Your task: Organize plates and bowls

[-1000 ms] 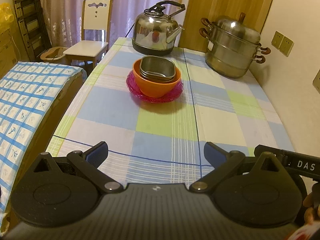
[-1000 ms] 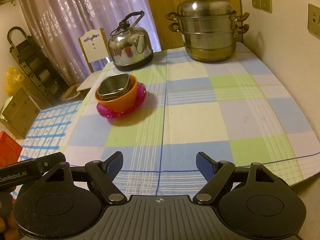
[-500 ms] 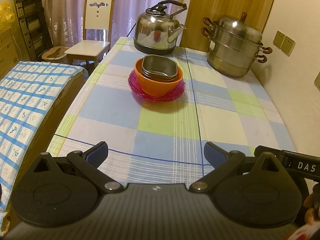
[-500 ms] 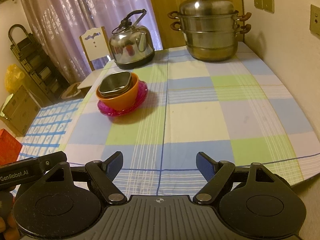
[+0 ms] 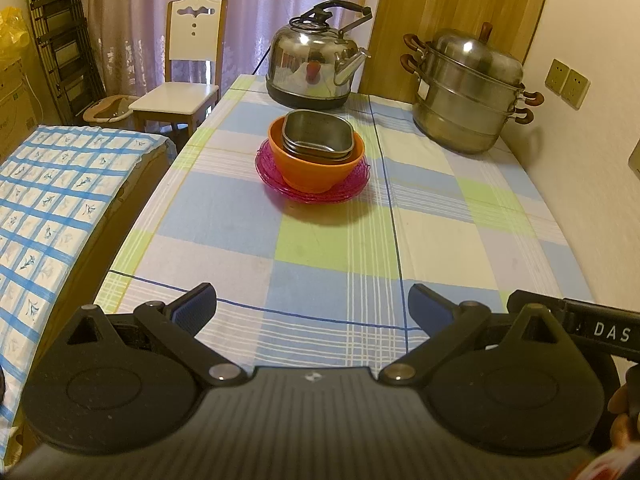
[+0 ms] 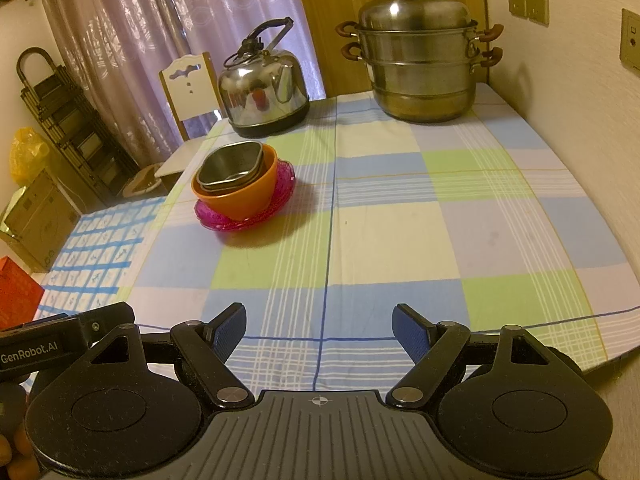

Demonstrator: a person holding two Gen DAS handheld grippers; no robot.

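Farthest left, off the tabletop [image 5: 336, 240], lie a blue-checked bed cover [image 5: 52, 200] and a white chair [image 5: 188, 76]. Next comes the stack that the task concerns, on the left half of the checked cloth, well away from both tools: a pink plate [image 5: 312, 184] at the bottom, an orange bowl [image 5: 316, 164] standing on it, and steel dishes [image 5: 318, 134] nested inside the bowl, seemingly more than one. Behind the stack stands a steel kettle [image 5: 316, 64], and to its right, against the wall, a tiered steamer pot [image 5: 468, 92]. At the near edge the left tongs [image 5: 312, 308] are spread wide with nothing between the pads, and the right tongs [image 6: 319, 330] to their right are likewise spread and empty; each points down over bare cloth. Everything is already nested in one pile, so this reads either as the finish of the stacking or as the pause before taking it apart; I cannot tell which. If more is to be done, the next move calls for reaching far forward to the pile and pinching a thin steel rim cleanly, while the other tongs steady the orange bowl so it does not slide on the plate.
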